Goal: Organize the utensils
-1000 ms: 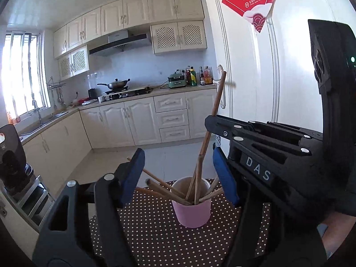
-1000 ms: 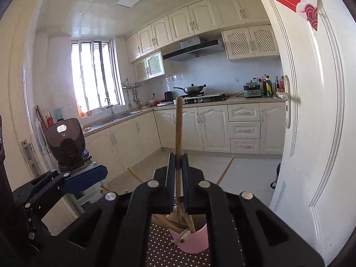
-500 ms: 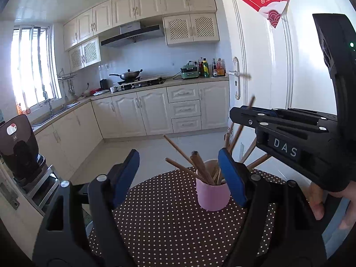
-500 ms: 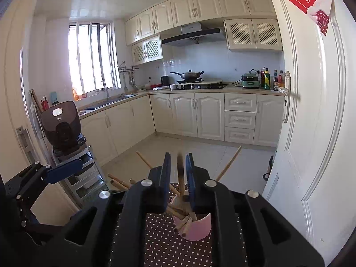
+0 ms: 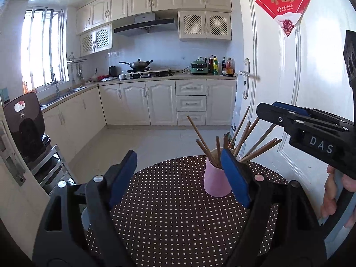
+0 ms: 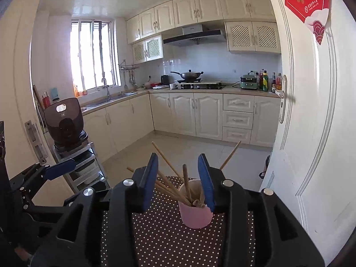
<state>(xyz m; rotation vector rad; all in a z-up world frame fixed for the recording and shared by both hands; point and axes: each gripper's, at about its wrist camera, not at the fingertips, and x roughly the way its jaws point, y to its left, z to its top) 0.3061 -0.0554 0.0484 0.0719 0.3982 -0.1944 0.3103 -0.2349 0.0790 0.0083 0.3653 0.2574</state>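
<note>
The desk point(image 5: 169, 202), round under a brown dotted cloth, carries one thing: a pink cup point(image 6: 195, 213) near its far edge, by the white door point(image 6: 311, 122). My right gripper point(image 6: 180, 178) sits nearer to it; in the right view the cup lies straight ahead and just below the jaws, rim showing between the two blue pads, the right pad overlapping the rim's right side. Those jaws are opening, part-way apart, and nothing is pressed between them. My left gripper point(image 5: 182, 175) is off to the left of the cup: in the left view the cup sits behind its right pad, so the gap points at bare cloth. Those jaws are opening too, already wide, holding nothing. Judgement: any next reach into the cup falls to the right side. The chopsticks point(image 6: 171, 184), brown wood, thin and straight, stand in the cup; their long axes splay outward like a fan, most leaning left, one far right point(image 6: 230, 155), one nearly upright point(image 6: 186, 182) in the middle. The cup is plain, smooth, slightly tapered, upright. I see no utensil lying loose on the cloth.
</note>
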